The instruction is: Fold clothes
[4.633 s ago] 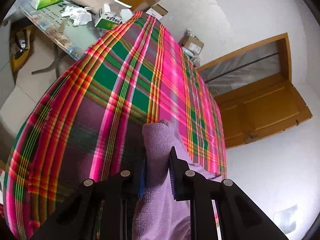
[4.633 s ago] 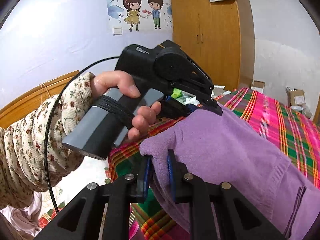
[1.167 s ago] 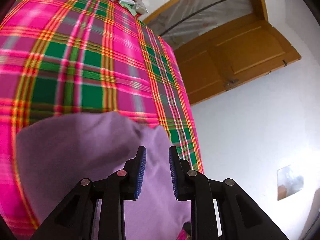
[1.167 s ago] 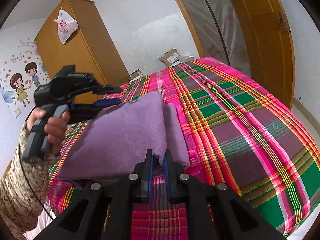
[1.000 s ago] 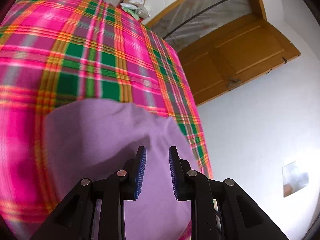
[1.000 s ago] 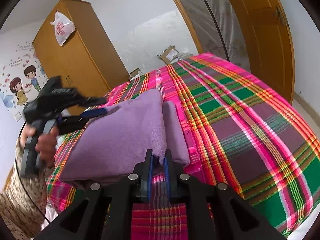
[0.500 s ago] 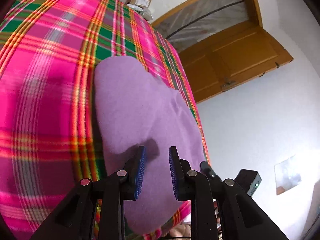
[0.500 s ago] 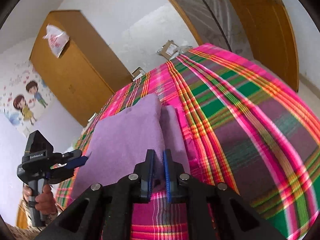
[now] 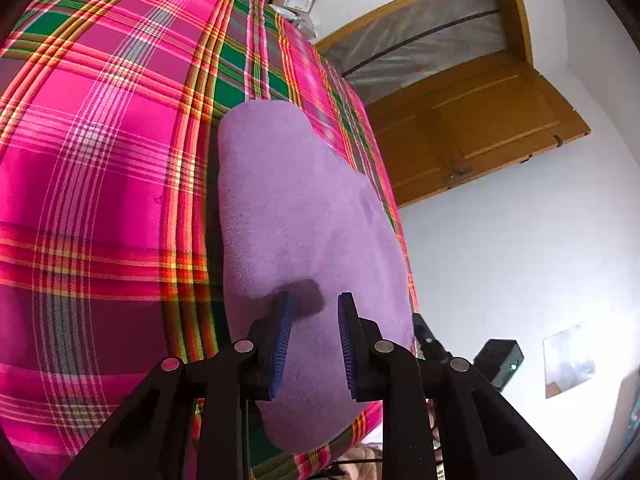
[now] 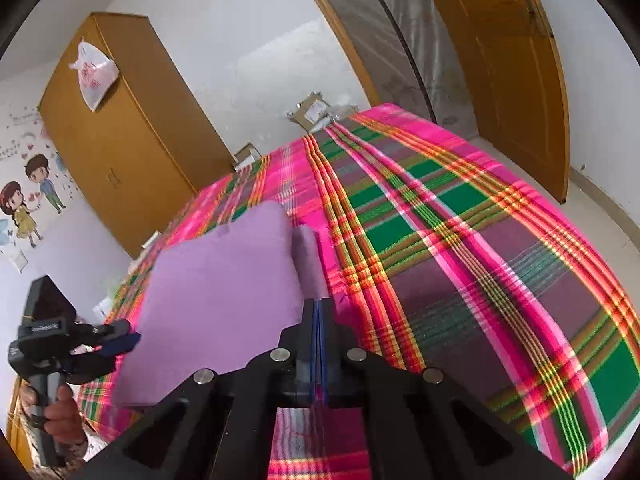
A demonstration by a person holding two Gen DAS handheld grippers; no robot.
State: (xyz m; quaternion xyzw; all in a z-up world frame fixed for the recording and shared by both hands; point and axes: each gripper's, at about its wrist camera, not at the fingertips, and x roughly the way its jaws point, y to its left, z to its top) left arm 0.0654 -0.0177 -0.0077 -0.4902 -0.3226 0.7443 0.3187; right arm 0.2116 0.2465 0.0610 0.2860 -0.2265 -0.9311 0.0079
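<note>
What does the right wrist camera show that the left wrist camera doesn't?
Only the right wrist view shows the wooden wardrobe, the cartoon wall sticker and the hand holding the left gripper. Only the left wrist view shows that gripper's fingers apart. Both show the folded purple garment on the plaid bedspread.

Plain lilac fleece garment point(image 9: 304, 216); pink, green, orange plaid bedspread point(image 9: 100, 168); blue-padded black left gripper point(image 9: 312, 320).
</note>
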